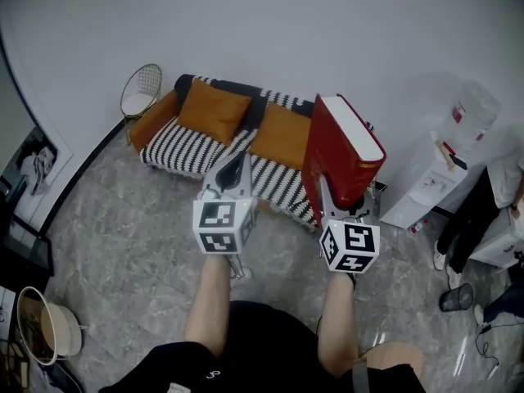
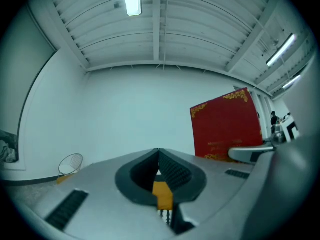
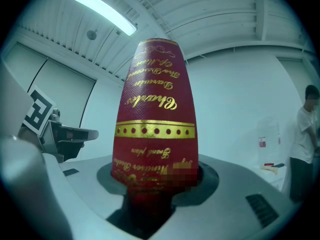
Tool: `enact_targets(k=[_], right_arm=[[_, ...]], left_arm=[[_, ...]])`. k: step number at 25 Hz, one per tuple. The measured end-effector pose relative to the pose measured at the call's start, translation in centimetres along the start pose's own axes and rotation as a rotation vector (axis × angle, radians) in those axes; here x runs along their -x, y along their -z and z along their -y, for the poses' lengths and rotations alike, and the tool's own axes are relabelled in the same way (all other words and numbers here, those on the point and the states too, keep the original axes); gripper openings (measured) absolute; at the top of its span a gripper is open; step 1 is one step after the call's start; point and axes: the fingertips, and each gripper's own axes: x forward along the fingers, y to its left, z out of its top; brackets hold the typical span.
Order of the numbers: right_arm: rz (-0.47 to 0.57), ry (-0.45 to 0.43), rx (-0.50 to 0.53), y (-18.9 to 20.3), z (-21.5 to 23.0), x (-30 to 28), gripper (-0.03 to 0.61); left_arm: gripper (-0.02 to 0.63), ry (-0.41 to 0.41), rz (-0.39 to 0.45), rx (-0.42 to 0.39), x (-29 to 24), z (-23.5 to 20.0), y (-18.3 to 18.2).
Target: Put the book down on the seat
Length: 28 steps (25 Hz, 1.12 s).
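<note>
A: What does the right gripper do now?

B: Its two jaws press on the lower end of the thick red hardcover book with gold lettering. The book stands upright out of the jaws, with its spine toward this gripper's camera.

A: And the left gripper?

B: Its jaws are together and nothing is between them. It hangs just beside the right one, apart from the book.

A: Where is the book compared with the seat?

B: It is in the air, in front of the black-and-white striped sofa with orange cushions. In the head view it covers the sofa's right end, but it does not touch the seat.

A: So how far is the task?

B: I judge it about half done. The book is in the grip and near the sofa, but not yet put down. What is left is to bring it over the striped seat, lay it there and open the jaws.

A: Can you read some writing?

B: The spine carries gold cursive words, upside down in the right gripper view. The largest seems to be "Charles". The smaller lines I cannot read surely.
</note>
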Motion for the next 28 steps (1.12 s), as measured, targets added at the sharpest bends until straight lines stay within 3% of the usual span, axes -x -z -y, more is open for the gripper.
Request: enact_targets(k=[8,12,17,28], right_arm=[[0.021,0.056,0.007,0.1,2.2,-3.5,0.213],[0.012,0.077,0.004,1.1,3.8,-7.0,0.213],[-0.023,0.09,-0.033,3.3,5.6,-13.1,0.213],[-0.125,0.018,-0.069,8.3,5.0,-31.1,0.213]], left_arm=[[0.011,0.042,0.005,-0.013,-4.9,-1.2,0.5],[0.011,0.062,-0.006,0.022,-9.1,-1.9,1.6],[0.011,0.078,-0.046,0.017,-15.3,-3.5,3.9],[0.011,0.056,-0.14,0.057,-30.1,-12.3,8.4]])
